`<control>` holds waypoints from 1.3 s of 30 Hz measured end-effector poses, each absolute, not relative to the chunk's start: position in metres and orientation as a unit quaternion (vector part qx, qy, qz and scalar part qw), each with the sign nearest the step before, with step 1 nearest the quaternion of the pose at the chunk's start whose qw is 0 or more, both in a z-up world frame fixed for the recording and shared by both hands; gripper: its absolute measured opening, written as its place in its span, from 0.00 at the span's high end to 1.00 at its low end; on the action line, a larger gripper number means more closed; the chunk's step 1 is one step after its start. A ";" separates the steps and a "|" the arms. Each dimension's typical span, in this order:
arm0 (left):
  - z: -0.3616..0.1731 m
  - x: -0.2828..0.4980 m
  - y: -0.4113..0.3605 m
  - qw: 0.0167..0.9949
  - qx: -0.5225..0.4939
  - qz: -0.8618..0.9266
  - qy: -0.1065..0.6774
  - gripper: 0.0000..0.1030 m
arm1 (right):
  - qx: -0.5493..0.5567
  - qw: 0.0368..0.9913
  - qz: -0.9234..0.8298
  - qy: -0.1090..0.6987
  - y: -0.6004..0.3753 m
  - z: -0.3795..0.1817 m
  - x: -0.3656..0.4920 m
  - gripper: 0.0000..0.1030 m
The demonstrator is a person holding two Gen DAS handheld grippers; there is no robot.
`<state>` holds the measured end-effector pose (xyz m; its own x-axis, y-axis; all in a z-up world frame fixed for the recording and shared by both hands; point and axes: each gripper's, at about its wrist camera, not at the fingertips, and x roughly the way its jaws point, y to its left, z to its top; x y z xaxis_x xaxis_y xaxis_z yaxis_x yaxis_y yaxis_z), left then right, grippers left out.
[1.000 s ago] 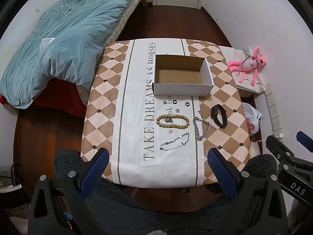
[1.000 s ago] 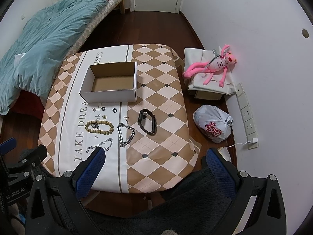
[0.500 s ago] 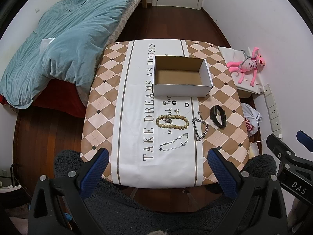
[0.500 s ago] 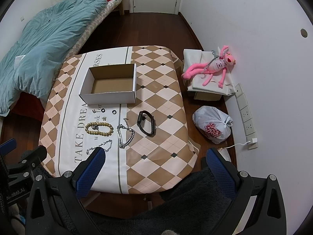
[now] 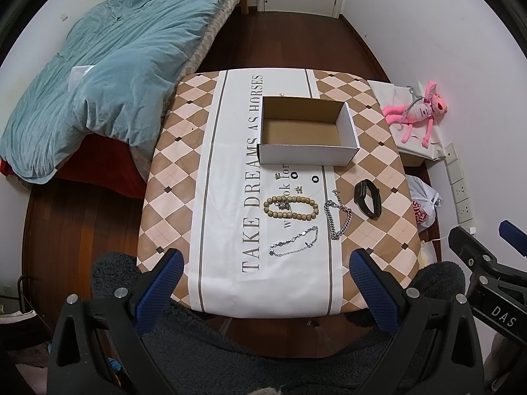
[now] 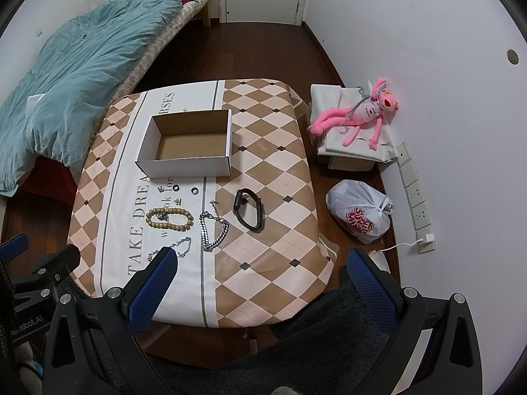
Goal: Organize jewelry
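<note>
An empty white cardboard box [image 5: 306, 131] [image 6: 189, 146] stands on the checked table [image 5: 184, 151] [image 6: 273, 177]. In front of it lie a wooden bead bracelet [image 5: 291, 208] [image 6: 169, 219], a thick silver chain [image 5: 337, 219] [image 6: 212, 230], a thin silver chain [image 5: 294, 242] [image 6: 179, 247], a black wristband [image 5: 367, 198] [image 6: 248, 209] and some small rings and charms [image 5: 294, 176] [image 6: 194, 191]. My left gripper [image 5: 263, 283] and right gripper [image 6: 260, 283] are both open and empty, held high above the table's near edge.
A bed with a teal duvet [image 5: 108, 65] [image 6: 72, 85] stands left of the table. A pink plush toy [image 5: 416, 112] [image 6: 359, 115] on a covered box, a white plastic bag [image 6: 360, 210] and wall sockets [image 6: 415, 197] are at the right. A dark fleece [image 5: 263, 345] lies below.
Both grippers have risen and drawn back slightly, so the table looks a little smaller and farther. Nothing on the table has moved.
</note>
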<state>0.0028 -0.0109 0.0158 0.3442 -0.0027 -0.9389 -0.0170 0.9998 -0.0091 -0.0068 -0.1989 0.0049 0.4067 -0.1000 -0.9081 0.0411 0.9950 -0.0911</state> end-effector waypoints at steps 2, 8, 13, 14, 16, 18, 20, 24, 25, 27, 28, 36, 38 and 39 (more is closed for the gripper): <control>0.016 0.003 -0.010 0.820 -0.009 0.004 0.572 0.00 | -0.026 0.838 -0.041 0.543 -0.199 0.005 -0.006 0.00; 0.015 0.002 -0.010 0.820 -0.009 0.004 0.572 0.00 | -0.026 0.838 -0.041 0.543 -0.199 0.005 -0.007 0.00; 0.018 0.003 -0.009 0.821 -0.009 0.004 0.570 0.00 | -0.026 0.839 -0.041 0.542 -0.198 0.006 -0.006 0.00; 0.019 0.004 -0.008 0.822 -0.009 0.004 0.570 0.00 | -0.026 0.839 -0.041 0.541 -0.197 0.007 -0.005 0.00; 0.019 0.004 -0.008 0.822 -0.009 0.004 0.570 0.00 | -0.026 0.840 -0.040 0.541 -0.195 0.009 -0.004 0.00; 0.020 0.005 -0.008 0.821 -0.009 0.005 0.570 0.00 | -0.026 0.840 -0.040 0.540 -0.195 0.009 -0.004 0.00; 0.019 0.004 -0.008 0.822 -0.009 0.004 0.570 0.00 | -0.024 0.841 -0.038 0.540 -0.195 0.010 -0.004 0.00; 0.020 0.007 -0.009 0.822 -0.010 0.003 0.570 0.00 | -0.022 0.841 -0.039 0.539 -0.195 0.010 -0.004 0.00; 0.021 0.008 -0.010 0.822 -0.010 0.002 0.569 0.00 | -0.022 0.841 -0.040 0.539 -0.195 0.010 -0.004 0.00; 0.019 0.014 -0.010 0.823 -0.009 0.000 0.567 0.00 | -0.017 0.841 -0.043 0.540 -0.197 0.008 -0.001 0.00; 0.017 0.017 -0.010 0.825 -0.009 0.001 0.565 0.00 | -0.013 0.840 -0.045 0.540 -0.199 0.006 0.001 0.00; -0.038 0.060 -0.007 0.834 0.024 0.030 0.550 0.00 | 0.024 0.825 -0.083 0.558 -0.237 -0.057 0.041 0.00; -0.062 0.068 -0.006 0.829 0.035 0.035 0.557 0.00 | 0.033 0.818 -0.082 0.568 -0.242 -0.081 0.055 0.00; -0.075 0.073 -0.007 0.824 0.041 0.039 0.564 0.00 | 0.036 0.813 -0.080 0.576 -0.245 -0.096 0.063 0.01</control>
<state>0.0729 -0.0066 -0.0752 0.3599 0.1111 -0.9263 -0.0180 0.9935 0.1122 0.0627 -0.2449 -0.0963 0.3247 -0.0888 -0.9416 0.1715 0.9846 -0.0338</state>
